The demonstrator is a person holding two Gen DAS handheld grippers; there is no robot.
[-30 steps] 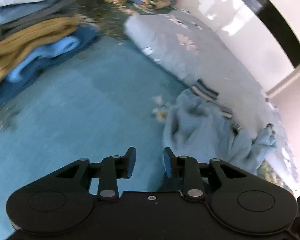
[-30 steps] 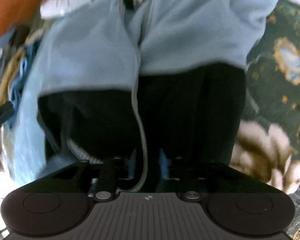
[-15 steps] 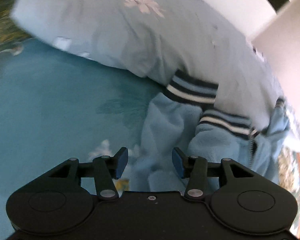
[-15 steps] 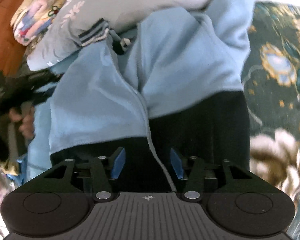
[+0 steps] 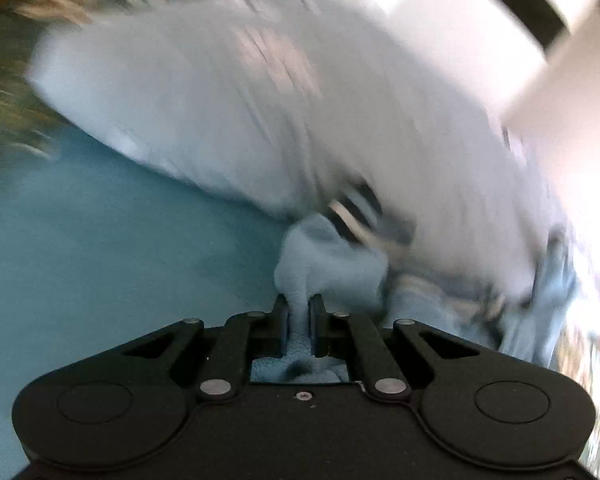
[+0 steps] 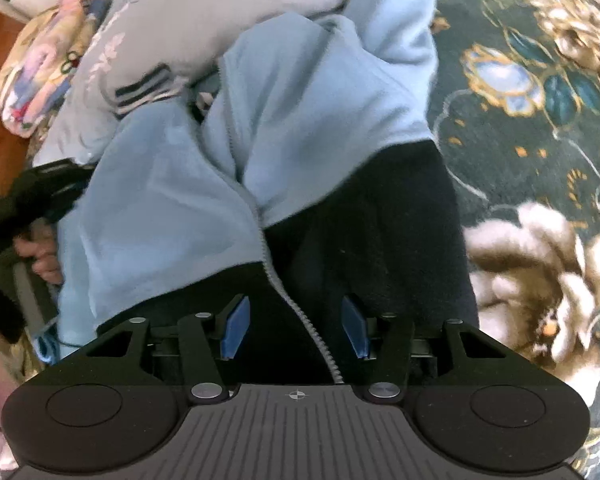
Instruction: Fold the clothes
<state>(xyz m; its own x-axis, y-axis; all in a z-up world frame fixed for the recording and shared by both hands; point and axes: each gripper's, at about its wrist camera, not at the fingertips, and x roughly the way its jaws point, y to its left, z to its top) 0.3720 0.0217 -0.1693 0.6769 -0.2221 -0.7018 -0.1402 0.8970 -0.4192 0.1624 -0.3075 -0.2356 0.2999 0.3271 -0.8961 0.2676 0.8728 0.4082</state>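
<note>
A: What was the left gripper (image 5: 299, 312) doing?

B: Its jaws had just been closing, and they were pinched on a fold of the light blue jacket (image 5: 332, 264). The fabric bunched up between the fingers at the bottom centre of the left wrist view, and more of it showed under the gripper body.

A: Where did the rest of the jacket lie?

B: In that view it trailed toward the right, with a striped cuff (image 5: 354, 214) just above the pinched fold. Behind it sat a grey pillow (image 5: 228, 120), badly blurred, across the upper middle. A teal sheet (image 5: 100, 248) filled the lower left.

A: And the right gripper (image 6: 295, 328)?

B: Its jaws stood apart, with blue pads (image 6: 236, 328) on show. They hovered over the jacket's dark hem (image 6: 380, 240), with the zip (image 6: 292, 304) running between them. The pads pressed on nothing that I could see.

A: How did the jacket look from that side?

B: It lay open and rumpled, the blue body filling the middle of the frame and reaching the top, with the dark band nearest the gripper. At the left edge a hand (image 6: 40, 252) gripped the other tool's black handle, right against the jacket. A flowered bedspread (image 6: 540, 120) covered the right side, and a bright folded quilt (image 6: 40, 80) lay in the upper left.
</note>
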